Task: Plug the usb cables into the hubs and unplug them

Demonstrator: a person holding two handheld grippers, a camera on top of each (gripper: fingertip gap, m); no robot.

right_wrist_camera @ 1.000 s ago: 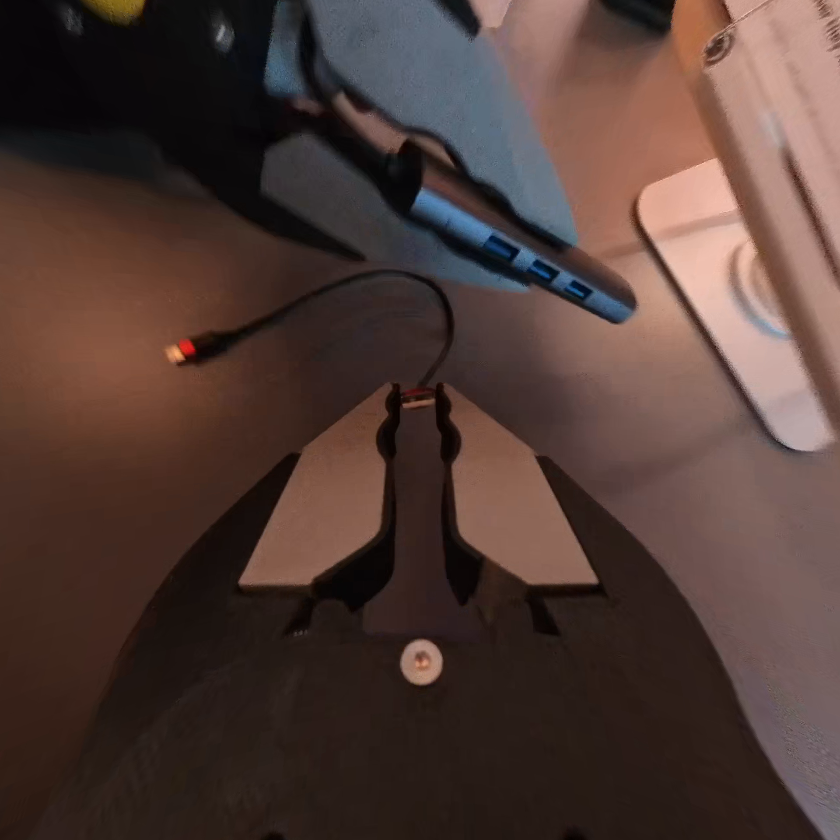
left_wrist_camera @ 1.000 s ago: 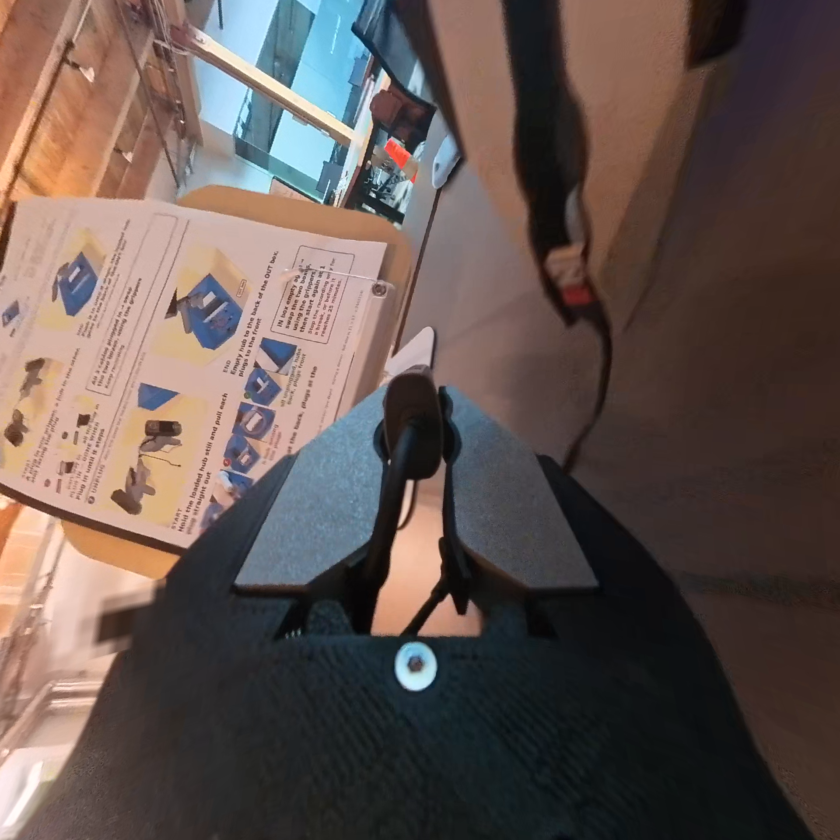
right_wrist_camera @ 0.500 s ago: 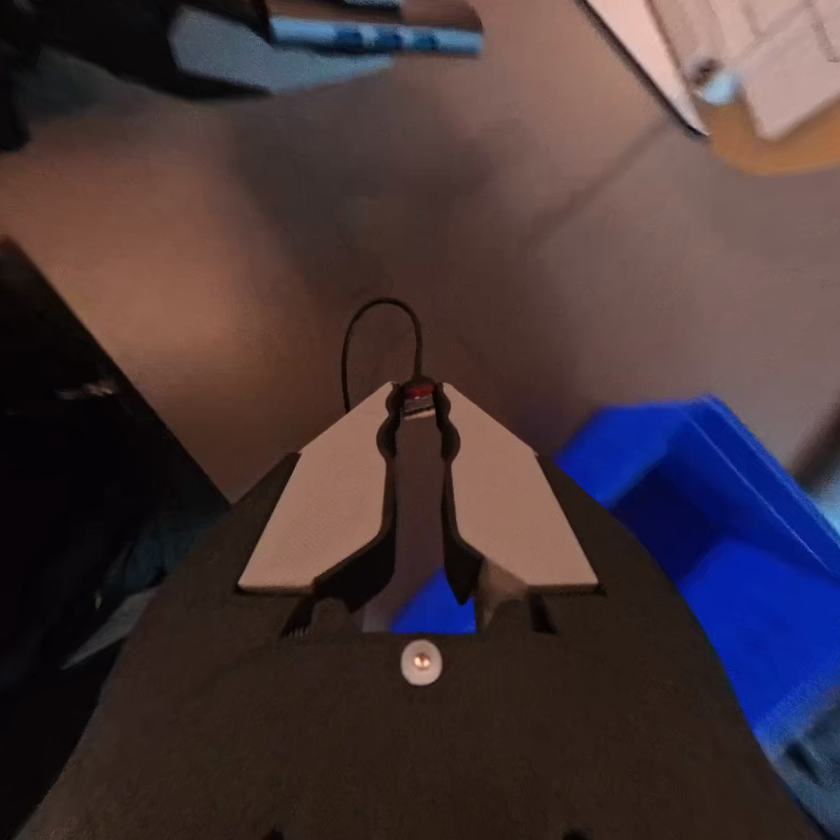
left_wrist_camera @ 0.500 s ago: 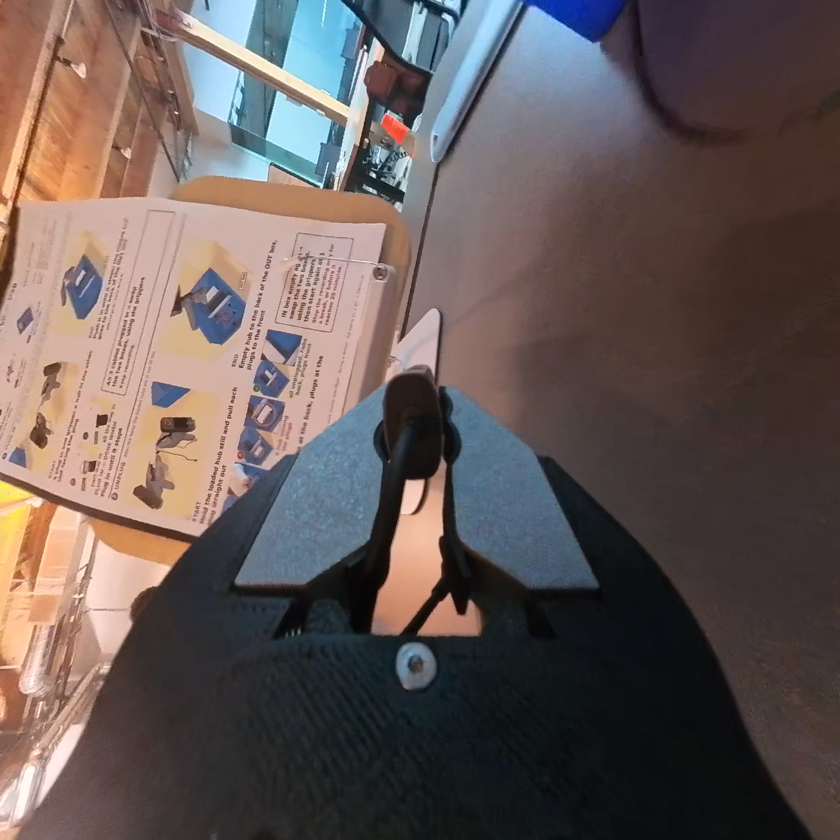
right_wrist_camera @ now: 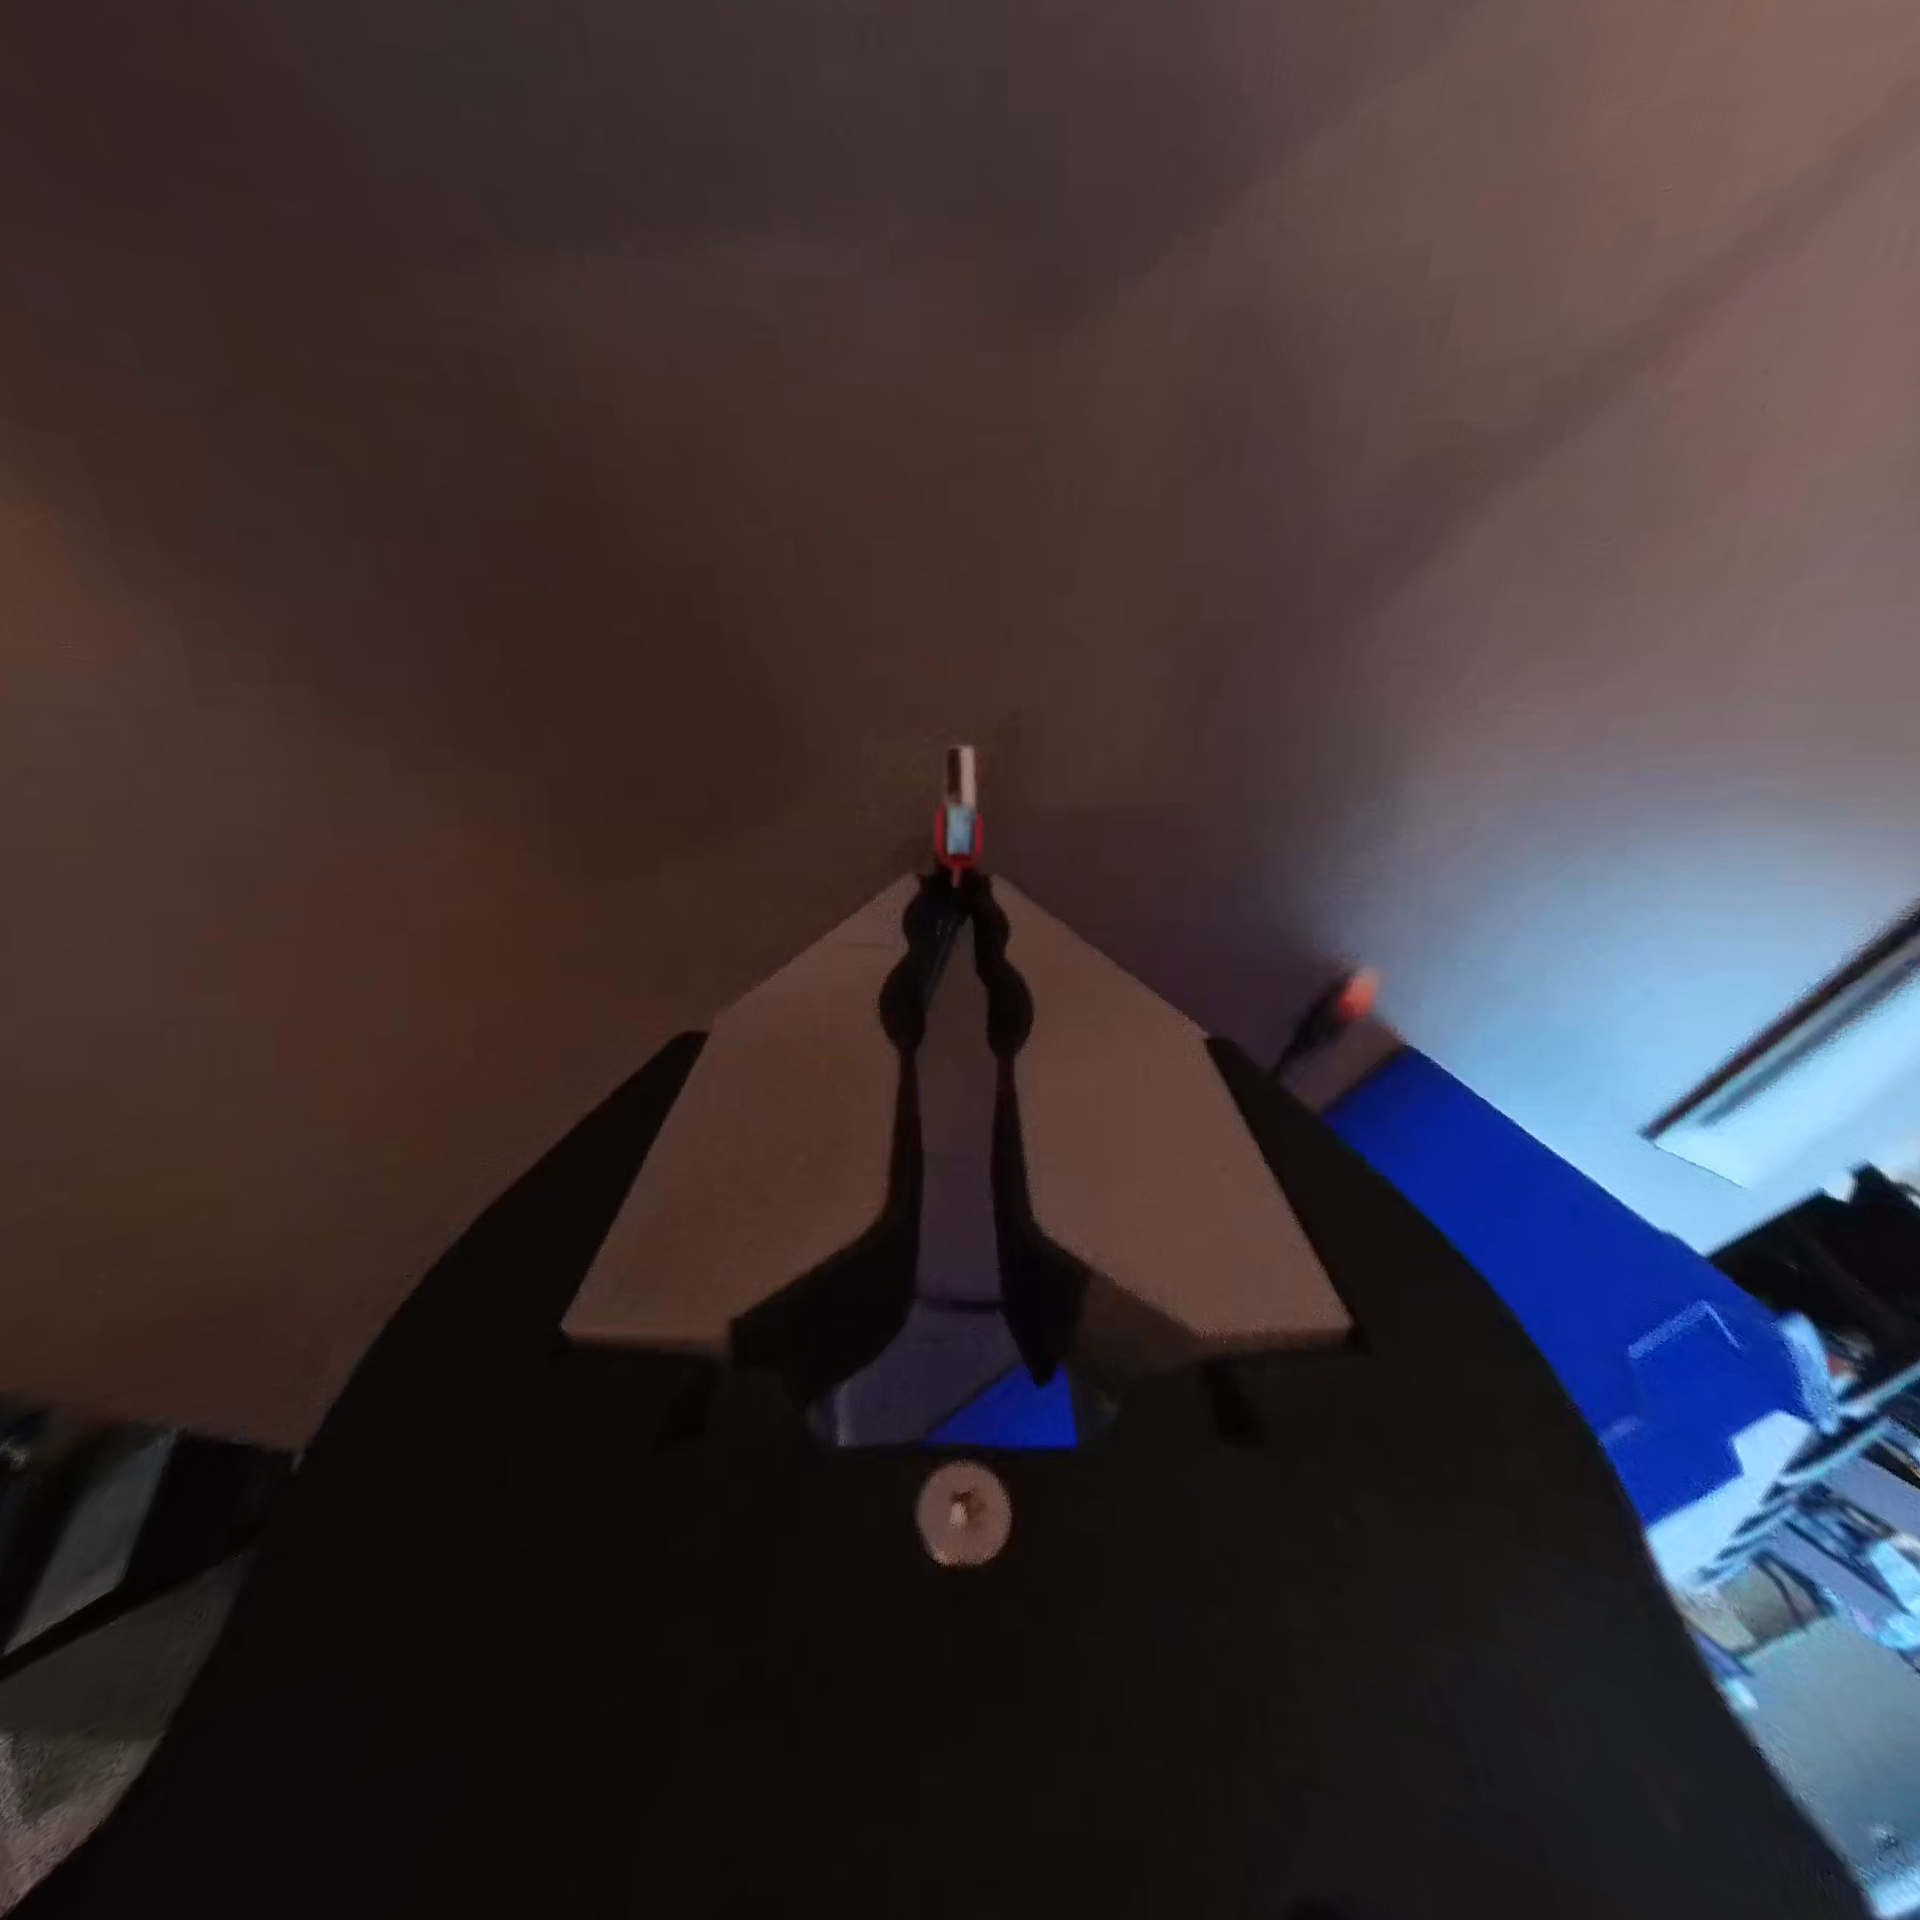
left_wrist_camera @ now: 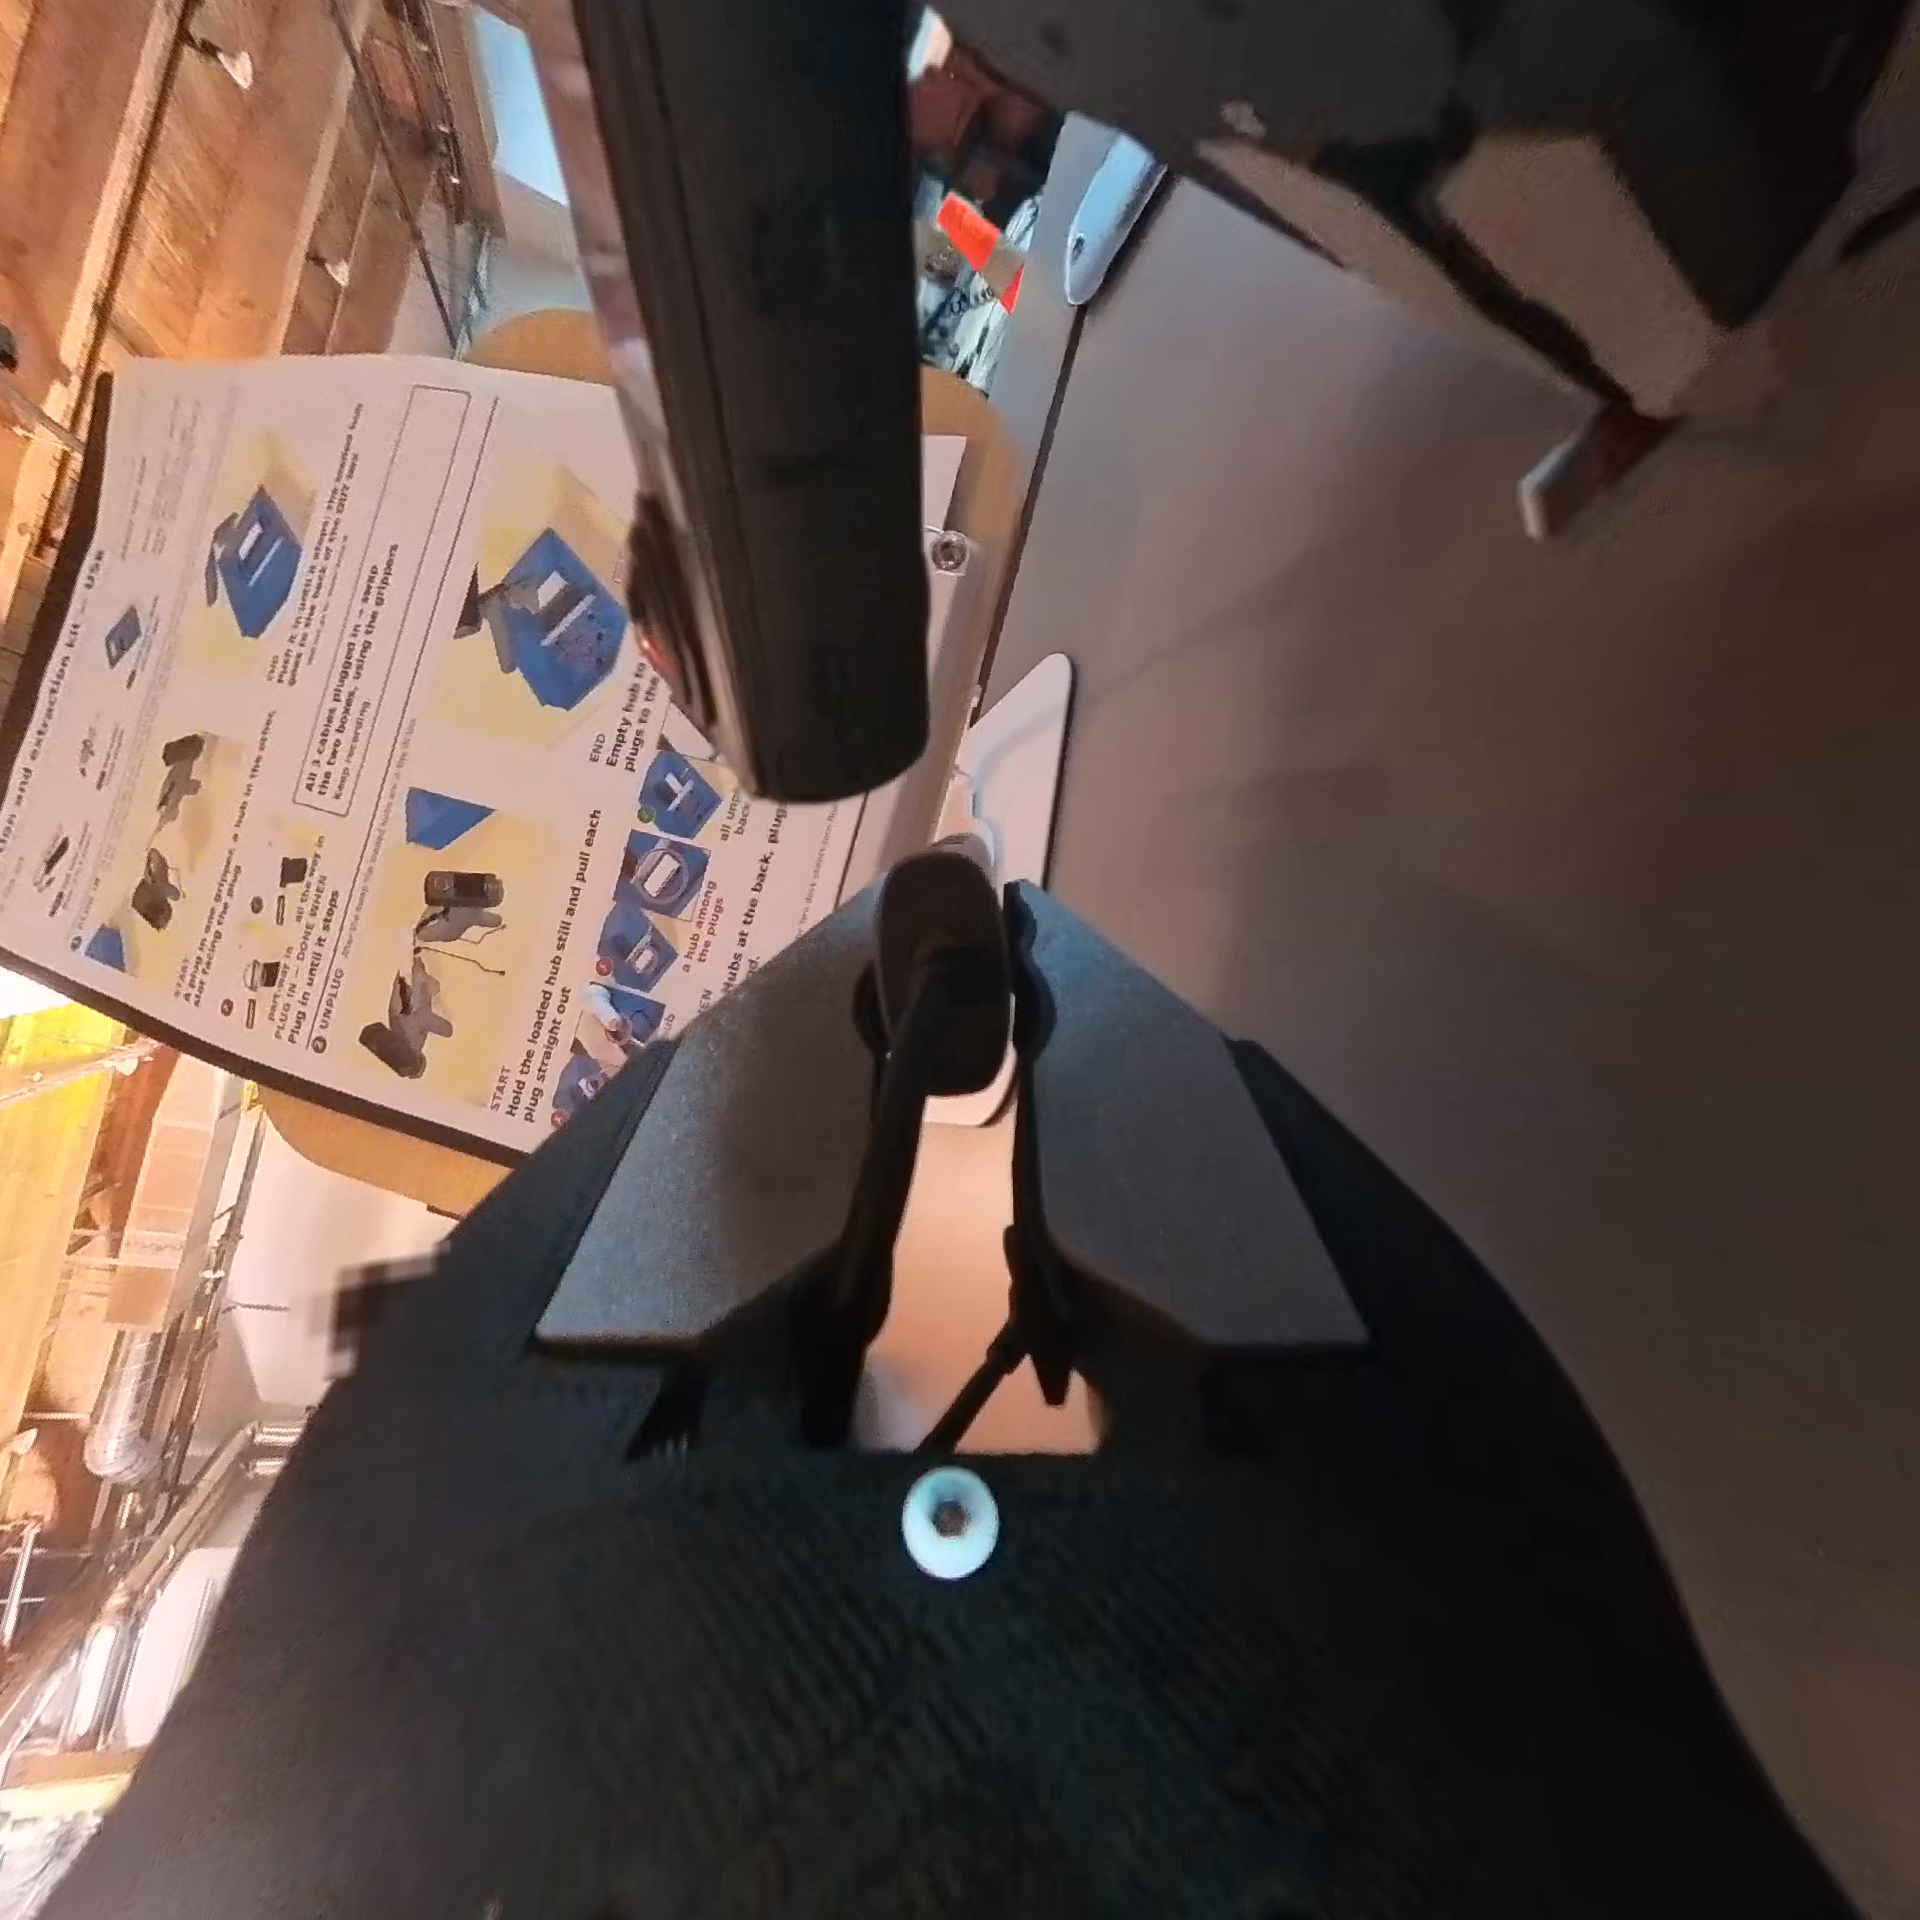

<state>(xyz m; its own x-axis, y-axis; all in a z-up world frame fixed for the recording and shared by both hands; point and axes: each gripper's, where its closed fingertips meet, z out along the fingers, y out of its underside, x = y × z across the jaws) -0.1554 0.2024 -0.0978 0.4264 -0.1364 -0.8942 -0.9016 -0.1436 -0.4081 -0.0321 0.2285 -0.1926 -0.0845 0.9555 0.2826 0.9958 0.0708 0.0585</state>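
Observation:
In the left wrist view my left gripper (left_wrist_camera: 940, 935) is shut on the dark rounded cable end of the USB hub (left_wrist_camera: 940, 987). The hub's black cable runs back between the fingers, and the rest of the hub is hidden behind that end. In the right wrist view my right gripper (right_wrist_camera: 954, 878) is shut on a USB cable plug (right_wrist_camera: 958, 816) with a red collar. The plug's silver tip points forward over the bare table (right_wrist_camera: 935, 416). A second red plug end (right_wrist_camera: 1351, 992) lies on the table at the right.
A blue bin (right_wrist_camera: 1507, 1247) stands low at the right of the right gripper. An instruction sheet (left_wrist_camera: 364, 727) on a board with a white base (left_wrist_camera: 1023, 748) stands beyond the left gripper. A large dark blurred bar (left_wrist_camera: 769, 416) hangs in from above, close to the left fingertips. Tip to tip, the grippers are about 15 cm apart.
My right gripper has swung away from the hub and turned over the table to beside the blue bin, still holding the plug. The left gripper holds still. The dark bar has come into its view.

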